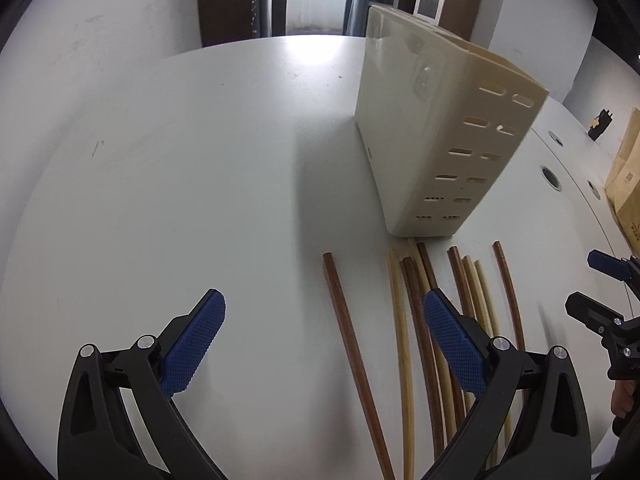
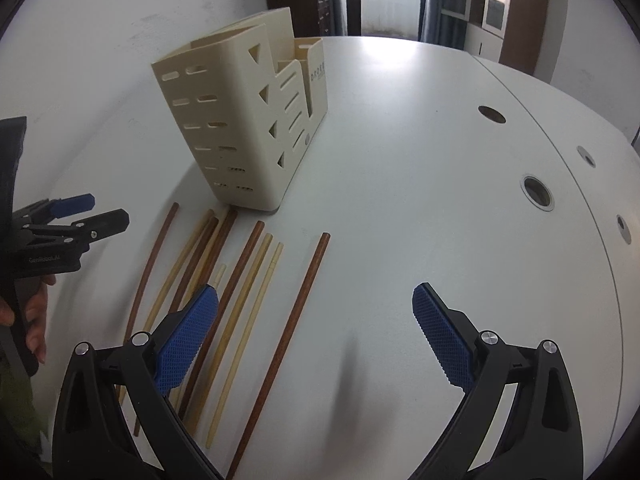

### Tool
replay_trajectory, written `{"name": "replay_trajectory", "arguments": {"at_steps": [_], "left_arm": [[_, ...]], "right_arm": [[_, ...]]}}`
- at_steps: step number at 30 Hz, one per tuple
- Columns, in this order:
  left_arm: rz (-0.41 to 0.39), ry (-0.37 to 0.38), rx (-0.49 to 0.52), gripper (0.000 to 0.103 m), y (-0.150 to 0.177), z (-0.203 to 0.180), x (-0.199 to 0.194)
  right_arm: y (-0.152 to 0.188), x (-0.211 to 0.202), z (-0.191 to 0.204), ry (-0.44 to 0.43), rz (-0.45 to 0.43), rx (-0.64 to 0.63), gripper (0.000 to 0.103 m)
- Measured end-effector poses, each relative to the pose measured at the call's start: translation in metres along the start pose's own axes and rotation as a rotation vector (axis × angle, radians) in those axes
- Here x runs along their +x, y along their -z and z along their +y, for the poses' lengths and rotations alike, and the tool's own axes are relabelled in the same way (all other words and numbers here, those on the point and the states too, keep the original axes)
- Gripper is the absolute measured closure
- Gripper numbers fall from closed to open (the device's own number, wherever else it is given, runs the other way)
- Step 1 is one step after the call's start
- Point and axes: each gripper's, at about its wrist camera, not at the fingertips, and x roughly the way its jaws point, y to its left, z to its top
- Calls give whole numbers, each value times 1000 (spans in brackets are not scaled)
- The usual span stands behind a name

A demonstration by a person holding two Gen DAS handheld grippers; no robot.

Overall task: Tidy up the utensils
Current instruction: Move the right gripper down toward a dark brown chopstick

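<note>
With both the left gripper [image 1: 324, 344] and right gripper [image 2: 314, 334] spread and empty, pickup not begun; next: close on 1 chopstick [image 2: 284, 344], lift to holder [image 2: 244, 128].

Brown and pale chopsticks [image 2: 240, 300] lie flat, loosely parallel, mostly left of the right gripper [image 2: 316, 336]. The cream slotted holder [image 2: 240, 120] stands upright beyond them.

Both wrist views look down closely, sharing chopsticks [image 1: 352, 344] and perhaps one holder [image 2: 244, 120].

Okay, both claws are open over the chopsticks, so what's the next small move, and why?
Probably lower the right claw onto the lone dark chopstick and close. It lies apart from the bunch, already between the open fingers, and the cream holder stands just beyond.
</note>
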Motion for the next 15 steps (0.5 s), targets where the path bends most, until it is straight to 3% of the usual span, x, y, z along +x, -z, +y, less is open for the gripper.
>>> {"name": "replay_trajectory", "arguments": {"at_steps": [8,15], "left_arm": [[99,21,-26,7,-8,5,28],[125,-11,-29,14,-11,8,48]], "right_arm": [[-14,39,-11,10,101,60,4],[-20,55,-7,15,140,58,5]]}}
